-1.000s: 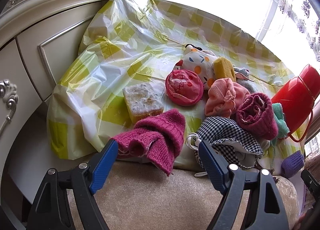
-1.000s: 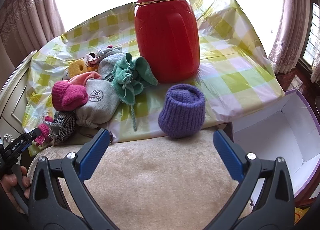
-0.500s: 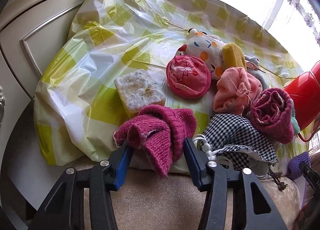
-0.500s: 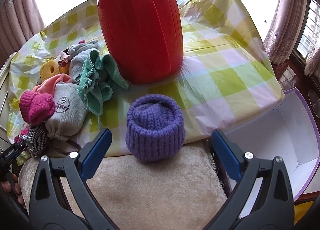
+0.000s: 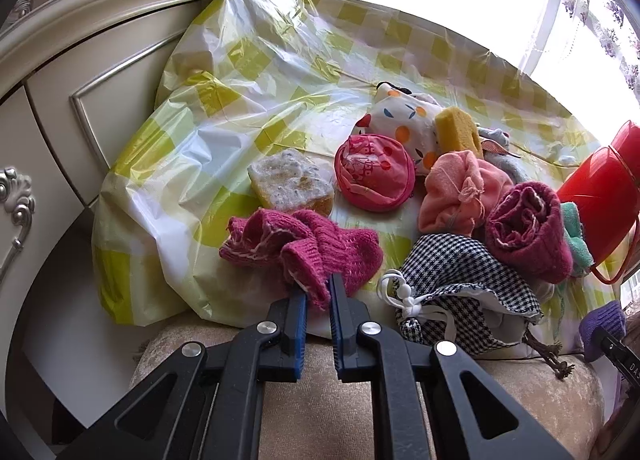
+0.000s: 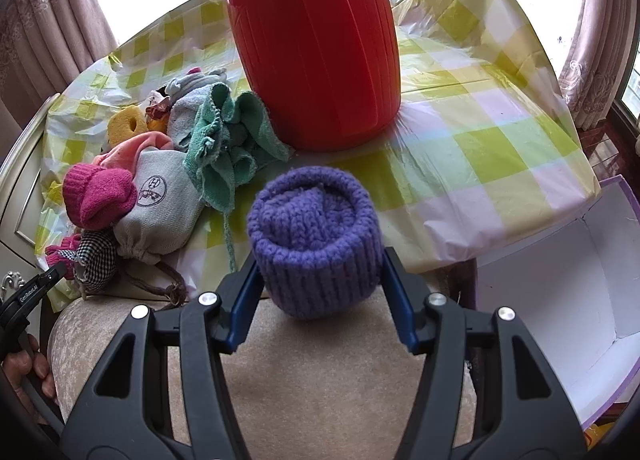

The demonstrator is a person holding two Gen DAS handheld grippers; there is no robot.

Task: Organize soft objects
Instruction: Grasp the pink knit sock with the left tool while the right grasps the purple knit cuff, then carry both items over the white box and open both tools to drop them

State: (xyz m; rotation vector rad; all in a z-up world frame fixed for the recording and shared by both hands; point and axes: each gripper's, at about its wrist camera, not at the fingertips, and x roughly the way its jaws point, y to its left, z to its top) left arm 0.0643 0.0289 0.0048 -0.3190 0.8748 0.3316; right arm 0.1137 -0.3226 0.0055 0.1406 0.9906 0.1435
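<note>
Red thermos (image 6: 316, 47) is cut off at the top in the right wrist view, only an edge shows in the left one. The cloth pile is partly buried: the grey drawstring pouch (image 6: 160, 207) lies under the teal knit cloth (image 6: 224, 139), and the yellow sponge (image 6: 124, 125) is half hidden behind. Left tool (image 5: 318, 292) has just been closing and now pinches a fold of the magenta knit sock (image 5: 304, 252), ribbed and floppy, at the near edge of the tabletop (image 5: 240, 59), which wears crinkly green-checked plastic. Right tool (image 6: 320, 260) has also been closing; its blue pads sit against both sides of the purple knit roll (image 6: 316, 236), a chunky ribbed cylinder at the tabletop's near edge above a beige plush cushion (image 6: 320, 360). White open box (image 6: 560, 300) is cut off at right. Houndstooth pouch (image 5: 460, 284) beside the sock.
</note>
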